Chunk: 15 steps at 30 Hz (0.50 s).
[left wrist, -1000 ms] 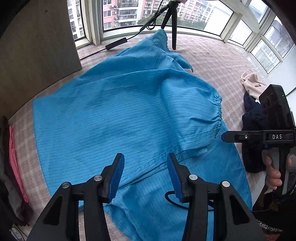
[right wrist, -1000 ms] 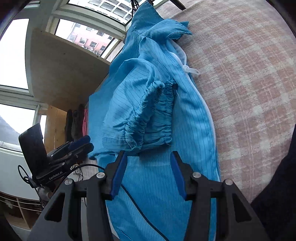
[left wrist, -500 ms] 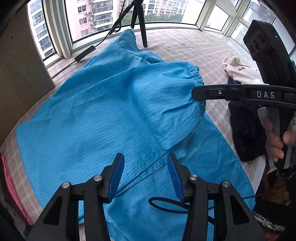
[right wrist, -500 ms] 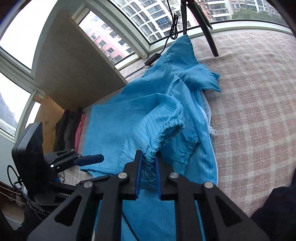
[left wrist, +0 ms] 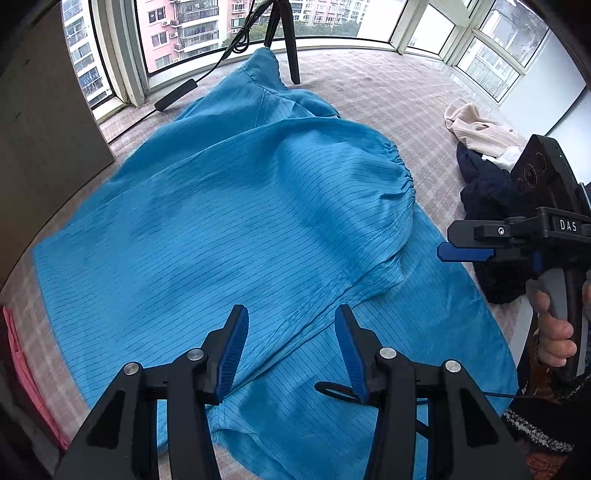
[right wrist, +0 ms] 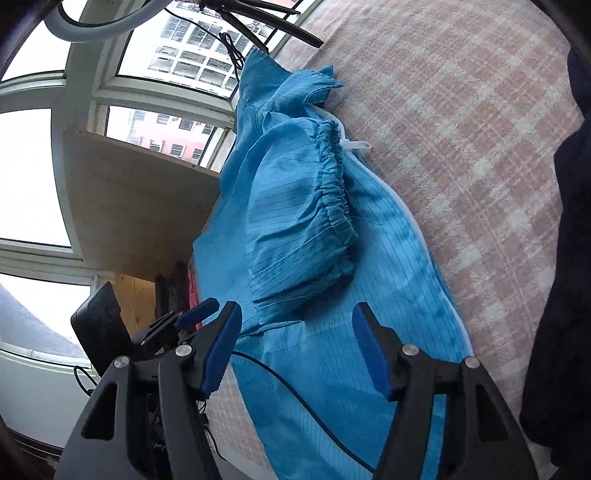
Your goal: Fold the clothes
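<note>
Blue pinstriped garment [left wrist: 229,229] spread flat on a pink checked bed cover [right wrist: 461,122], one sleeve folded across the body, its elastic cuff [right wrist: 334,184] lying near the white zipper edge. Left tool [left wrist: 291,347] above the hem end, jaws wide apart, nothing between them. Right tool [right wrist: 295,350] also wide open and empty, just short of the folded sleeve. Dark clothes [left wrist: 491,206] and a cream garment [left wrist: 476,129] lie beside the blue one.

1 blue garment [left wrist: 229,221]; 2 hand-held grippers [left wrist: 291,349] [right wrist: 295,350]; perhaps 3 other clothes [left wrist: 491,206]; 1 tripod [left wrist: 284,33].
</note>
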Each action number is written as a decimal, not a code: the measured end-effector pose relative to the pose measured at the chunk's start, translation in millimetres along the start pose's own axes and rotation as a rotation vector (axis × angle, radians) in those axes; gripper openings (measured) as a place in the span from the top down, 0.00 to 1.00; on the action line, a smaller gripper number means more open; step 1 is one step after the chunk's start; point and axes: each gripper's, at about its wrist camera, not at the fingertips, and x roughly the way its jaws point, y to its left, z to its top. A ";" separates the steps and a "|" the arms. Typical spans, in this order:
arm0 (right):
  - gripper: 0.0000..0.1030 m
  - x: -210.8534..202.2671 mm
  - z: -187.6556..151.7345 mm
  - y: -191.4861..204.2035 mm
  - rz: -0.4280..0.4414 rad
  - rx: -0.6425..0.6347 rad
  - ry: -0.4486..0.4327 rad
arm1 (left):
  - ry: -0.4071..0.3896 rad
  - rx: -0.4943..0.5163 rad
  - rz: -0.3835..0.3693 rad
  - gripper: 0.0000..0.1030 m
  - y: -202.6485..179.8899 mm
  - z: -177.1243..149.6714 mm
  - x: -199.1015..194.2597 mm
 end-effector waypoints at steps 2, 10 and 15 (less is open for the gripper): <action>0.40 15.6 -1.3 -4.8 0.018 0.061 -0.017 | 0.000 0.006 0.006 0.55 1.3 -1.8 -1.1; 0.40 45.3 6.2 -16.6 0.081 0.223 -0.091 | 0.023 0.008 0.017 0.55 13.9 -14.3 1.2; 0.46 43.7 23.3 3.0 0.101 0.161 -0.152 | 0.017 0.014 0.018 0.55 17.6 -16.7 -1.9</action>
